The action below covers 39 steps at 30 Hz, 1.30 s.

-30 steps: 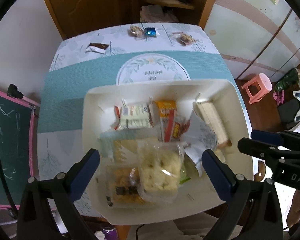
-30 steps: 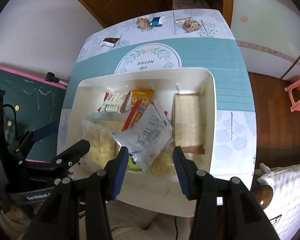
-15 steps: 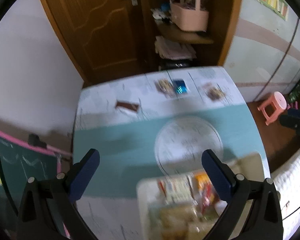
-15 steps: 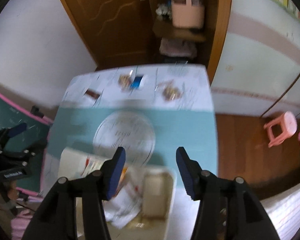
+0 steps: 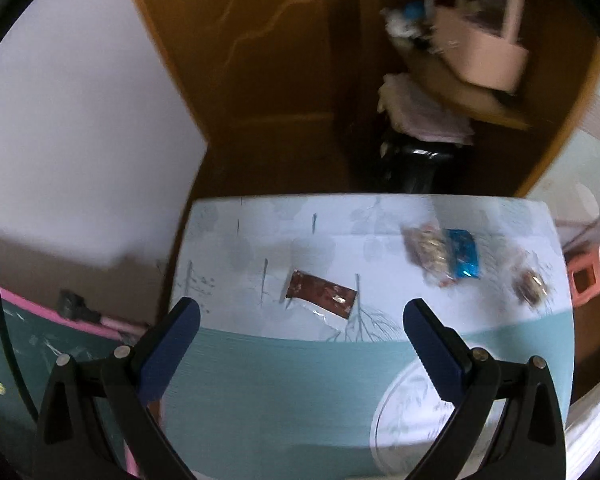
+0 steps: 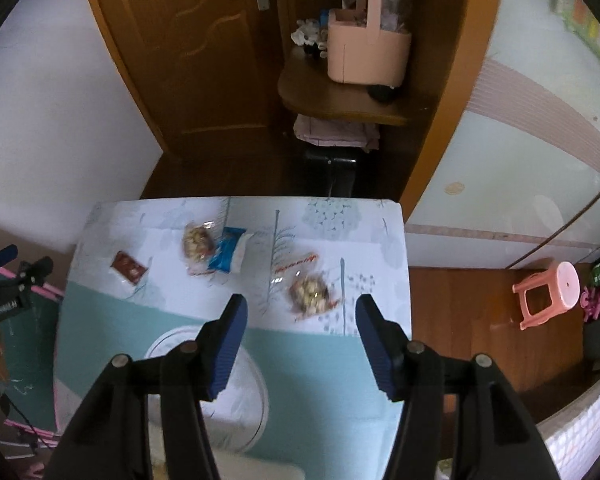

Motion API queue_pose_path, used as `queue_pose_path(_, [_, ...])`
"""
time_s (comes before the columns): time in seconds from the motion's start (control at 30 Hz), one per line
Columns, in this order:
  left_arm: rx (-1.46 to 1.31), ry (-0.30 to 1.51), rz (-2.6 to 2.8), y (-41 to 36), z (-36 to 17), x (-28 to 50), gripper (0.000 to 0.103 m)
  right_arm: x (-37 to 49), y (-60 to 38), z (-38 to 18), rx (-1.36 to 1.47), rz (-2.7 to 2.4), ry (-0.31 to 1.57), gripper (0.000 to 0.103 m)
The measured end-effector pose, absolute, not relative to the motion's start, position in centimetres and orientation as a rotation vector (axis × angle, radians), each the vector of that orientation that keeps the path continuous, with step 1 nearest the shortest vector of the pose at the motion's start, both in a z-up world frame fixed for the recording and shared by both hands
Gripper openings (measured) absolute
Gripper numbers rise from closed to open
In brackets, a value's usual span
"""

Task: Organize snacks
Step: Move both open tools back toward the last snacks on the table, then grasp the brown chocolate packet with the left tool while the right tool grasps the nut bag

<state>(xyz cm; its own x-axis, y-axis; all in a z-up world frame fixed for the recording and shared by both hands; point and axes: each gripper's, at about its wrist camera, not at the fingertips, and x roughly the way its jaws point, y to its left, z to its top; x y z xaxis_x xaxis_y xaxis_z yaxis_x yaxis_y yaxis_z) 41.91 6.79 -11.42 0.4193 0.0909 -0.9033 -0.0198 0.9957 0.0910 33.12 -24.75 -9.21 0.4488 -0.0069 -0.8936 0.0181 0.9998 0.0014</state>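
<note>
My left view is smeared by motion, so I cannot read any wrapper there. Four snacks lie along the far strip of the white-and-teal patterned tablecloth point(image 6: 324, 364): one flat brown foil packet point(image 5: 321, 293), one clear bag of nut-like pieces point(image 6: 197, 243) touching one shiny blue packet point(image 6: 227, 255), and one more clear bag of brown pieces point(image 6: 311, 293) well apart. My left gripper point(image 5: 300, 328) stands spread wide, holding nothing. My right gripper point(image 6: 298, 322) is parted and empty too, with that lone clear bag framed between its blue fingers point(image 6: 227, 346). A white edge at the bottom is cut off.
</note>
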Motion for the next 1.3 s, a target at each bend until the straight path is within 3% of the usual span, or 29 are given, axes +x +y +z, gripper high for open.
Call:
queue_pose_path(0.4, [-0.187, 1.367, 0.204, 9.8, -25.0, 48.1, 0.101, 39.5, -26.8, -20.8, 0.056, -0.016, 1.266, 0.057])
queue_pose_path(0.8, [-0.309, 1.378, 0.325, 9.0, -29.1, 47.9, 0.101, 40.9, -25.7, -25.8, 0.001, -0.005, 1.327, 0.057])
queue_pose_path(1.13, [-0.346, 1.367, 0.368, 9.2, -30.4, 47.2, 0.074, 41.1, -24.9, -27.0, -0.001, -0.001, 1.341, 0.057])
queue_pose_path(1.23, [-0.321, 1.343, 0.350, 9.0, -29.8, 47.2, 0.040, 40.9, -24.6, -27.1, -0.004, -0.007, 1.348, 0.057])
queue_pose_path(1.3, [-0.303, 1.352, 0.335, 8.7, -29.8, 47.3, 0.034, 40.4, -24.5, -27.2, 0.000, 0.004, 1.358, 0.049])
